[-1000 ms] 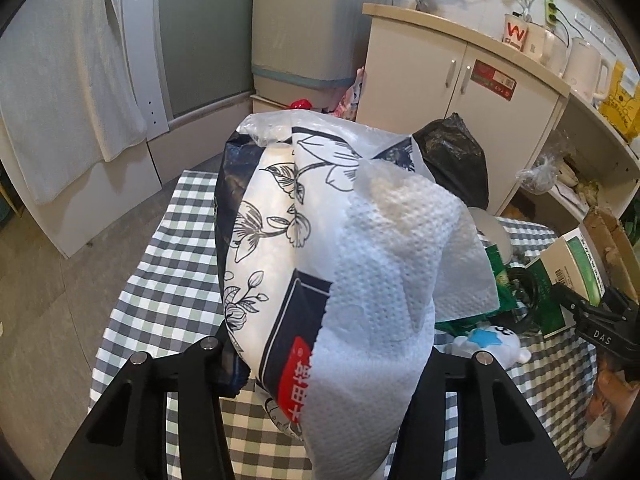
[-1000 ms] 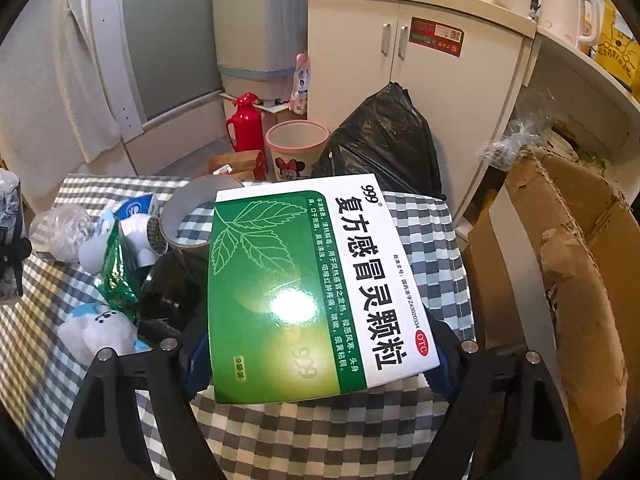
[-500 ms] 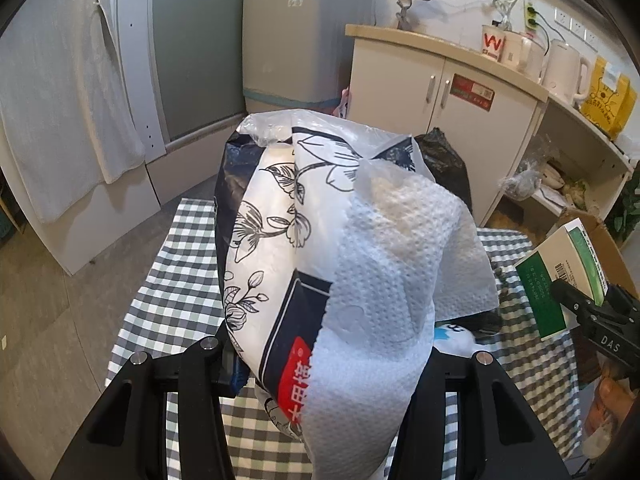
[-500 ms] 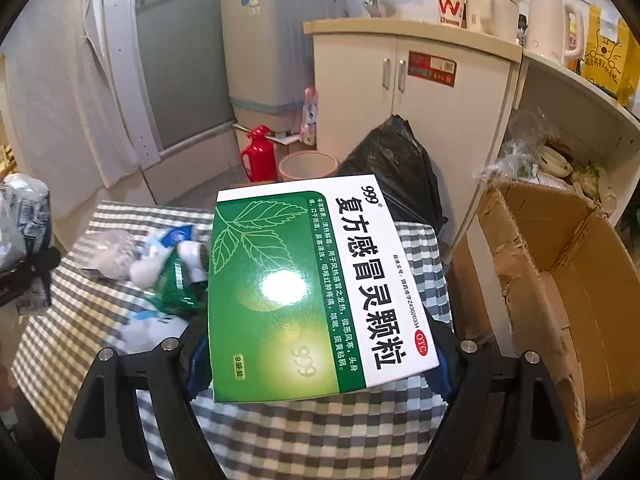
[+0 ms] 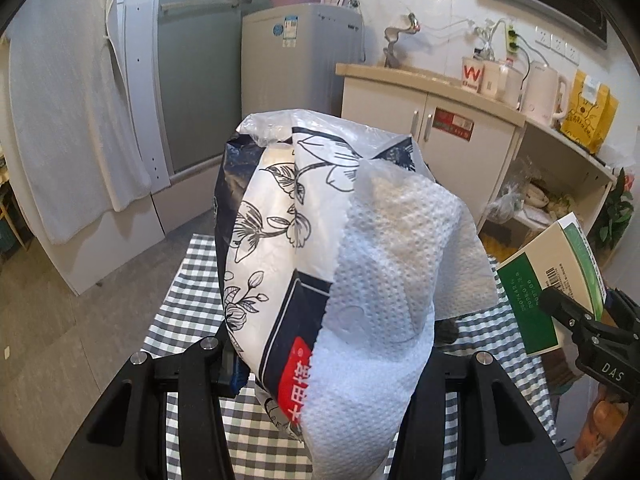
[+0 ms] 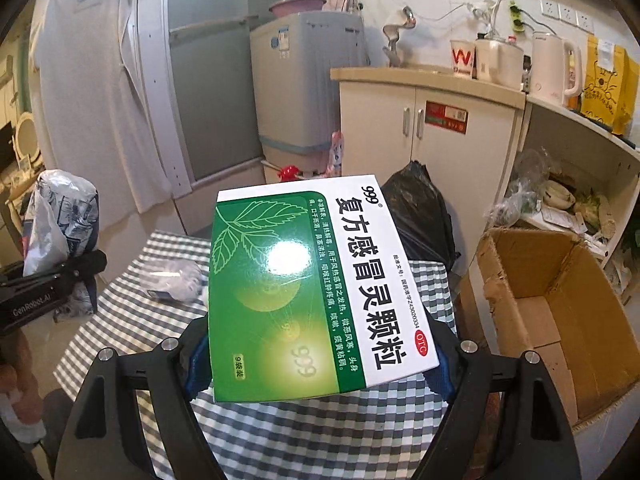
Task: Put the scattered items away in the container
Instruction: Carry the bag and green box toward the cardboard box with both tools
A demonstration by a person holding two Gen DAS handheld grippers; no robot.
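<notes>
My left gripper (image 5: 332, 364) is shut on a floral blue-and-white tissue pack (image 5: 280, 216) with a white paper sheet (image 5: 392, 280) hanging from it, held high over the checkered table (image 5: 188, 292). My right gripper (image 6: 320, 354) is shut on a green-and-white medicine box (image 6: 304, 288), lifted above the table (image 6: 320, 432). An open cardboard box (image 6: 560, 320) stands on the floor to the right of the table. The left wrist view shows the medicine box (image 5: 548, 284) at the right edge; the right wrist view shows the tissue pack (image 6: 64, 216) at the left.
A clear plastic-wrapped item (image 6: 176, 280) lies on the table behind the medicine box. A black bin bag (image 6: 424, 216) sits past the table's far edge. A white cabinet (image 6: 432, 136) and a washing machine (image 6: 304, 92) stand behind. Shelves (image 6: 568, 200) hold clutter at right.
Both grippers have risen with their loads. Most of the items on the table have dropped out of sight, and the cardboard box's opening now shows more fully at right.
</notes>
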